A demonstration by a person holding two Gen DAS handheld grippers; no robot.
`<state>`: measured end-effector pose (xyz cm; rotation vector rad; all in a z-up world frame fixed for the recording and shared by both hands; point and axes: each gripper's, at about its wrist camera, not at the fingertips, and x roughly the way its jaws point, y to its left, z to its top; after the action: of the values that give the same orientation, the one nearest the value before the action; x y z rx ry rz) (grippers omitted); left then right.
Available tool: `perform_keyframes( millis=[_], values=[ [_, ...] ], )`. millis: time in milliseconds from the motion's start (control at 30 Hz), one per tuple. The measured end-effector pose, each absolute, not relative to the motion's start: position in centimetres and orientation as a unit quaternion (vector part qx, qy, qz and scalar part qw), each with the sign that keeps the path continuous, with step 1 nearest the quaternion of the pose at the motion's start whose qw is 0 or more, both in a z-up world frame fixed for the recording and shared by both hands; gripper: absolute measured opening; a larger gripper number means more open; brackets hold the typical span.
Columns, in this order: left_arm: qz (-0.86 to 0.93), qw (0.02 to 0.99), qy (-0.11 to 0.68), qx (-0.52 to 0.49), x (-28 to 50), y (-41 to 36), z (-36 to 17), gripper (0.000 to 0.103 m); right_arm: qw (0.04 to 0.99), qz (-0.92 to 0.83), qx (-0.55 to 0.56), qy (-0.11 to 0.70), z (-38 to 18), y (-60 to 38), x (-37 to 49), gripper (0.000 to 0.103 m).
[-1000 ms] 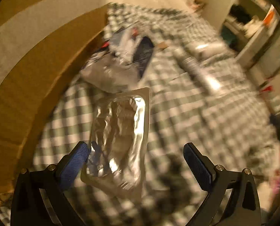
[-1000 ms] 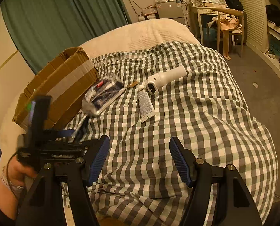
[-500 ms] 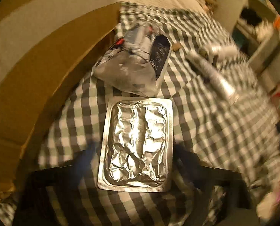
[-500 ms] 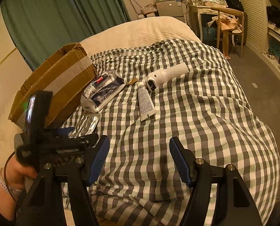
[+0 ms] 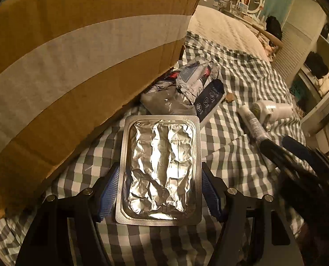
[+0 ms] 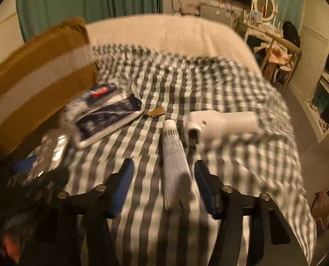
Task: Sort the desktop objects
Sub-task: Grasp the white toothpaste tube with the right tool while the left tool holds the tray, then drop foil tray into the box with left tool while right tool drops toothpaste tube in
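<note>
A silver foil blister pack [image 5: 160,173] lies flat on the checked bedspread [image 5: 235,155], beside a cardboard box [image 5: 76,66]. My left gripper [image 5: 160,191] straddles the pack, and its blue pads [image 5: 109,190] press against both long edges. In the right wrist view, a white printed tube [image 6: 174,155] lies between the pads of my right gripper [image 6: 164,182], closer to the right pad. That gripper is open and touches nothing. This view is blurred by motion. The left gripper shows as a dark shape at its lower left.
Crumpled foil packets [image 5: 186,88] lie on a dark pouch [image 6: 107,113] against the box. A white handheld device [image 6: 222,124] rests just right of the tube, with a small brown scrap [image 6: 155,112] beyond it. Shelves and a dresser stand at the right.
The blister pack went from tilted at my left finger to flat on the bed. My left jaws then narrowed around it. My right gripper moved forward and down over the tube.
</note>
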<state>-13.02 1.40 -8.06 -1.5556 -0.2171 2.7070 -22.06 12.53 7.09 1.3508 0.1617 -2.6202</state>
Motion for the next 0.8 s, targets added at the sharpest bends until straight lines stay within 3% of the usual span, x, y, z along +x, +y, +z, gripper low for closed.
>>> perform_keyframes(
  millis=[133, 167, 200, 367, 800],
  values=[
    [0.866, 0.003, -0.069, -0.496, -13.2, 1.5, -8.2, 0.070, 0.072, -0.870, 0.483, 0.065, 4.8, 11.9, -23.6, 0.043],
    [0.866, 0.003, -0.072, -0.495, -13.3, 1.5, -8.3, 0.070, 0.068, -0.871, 0.481, 0.075, 4.8, 11.7, -23.4, 0.039],
    [0.866, 0.003, -0.075, -0.494, -13.4, 1.3, -8.3, 0.070, 0.067, -0.869, 0.483, 0.086, 4.9, 11.5, -23.2, 0.028],
    [0.871, 0.006, -0.079, -0.486, -14.7, 2.3, -8.2, 0.070, 0.084, -0.867, 0.479, 0.113, 6.2, 11.3, -20.5, 0.027],
    [0.890, 0.054, -0.107, -0.440, -11.8, 2.7, -3.8, 0.070, 0.119, -0.897, 0.426, 0.017, 16.3, 13.1, -12.9, 0.027]
  ],
)
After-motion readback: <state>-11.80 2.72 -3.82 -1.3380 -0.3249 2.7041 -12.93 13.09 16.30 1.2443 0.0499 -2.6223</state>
